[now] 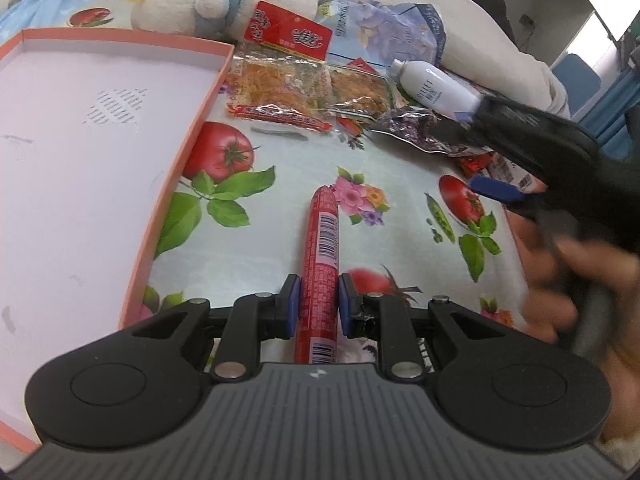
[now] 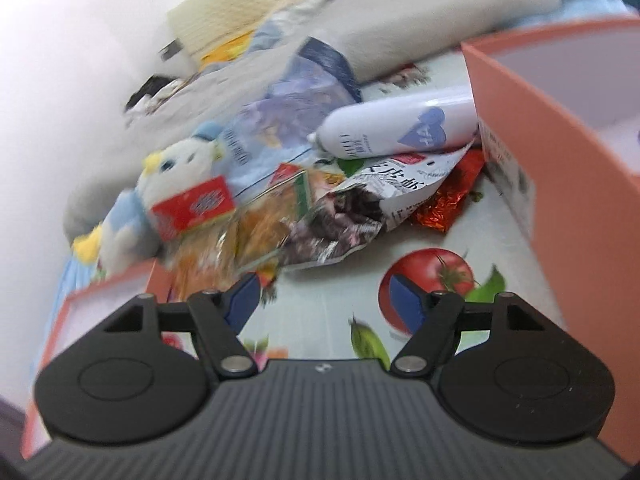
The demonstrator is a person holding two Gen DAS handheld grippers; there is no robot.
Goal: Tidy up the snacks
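Left hand-held gripper (image 1: 319, 304): blue pads clamped on a red sausage stick (image 1: 320, 268) that points away over the fruit-print cloth (image 1: 384, 216), just right of the pink shallow box (image 1: 100, 160). Right hand-held gripper (image 2: 325, 306): jaws standing apart with nothing between them, near the snack pile. Pile at the far side: red-labelled dried snack packets (image 1: 280, 76), crumpled dark packet (image 2: 340, 216), white bottle (image 2: 400, 126), plush toy (image 1: 216, 0).

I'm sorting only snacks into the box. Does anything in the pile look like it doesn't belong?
Yes: a white bottle lies on its side among the snack packets, and a plush toy lies behind them. Neither looks like a snack.
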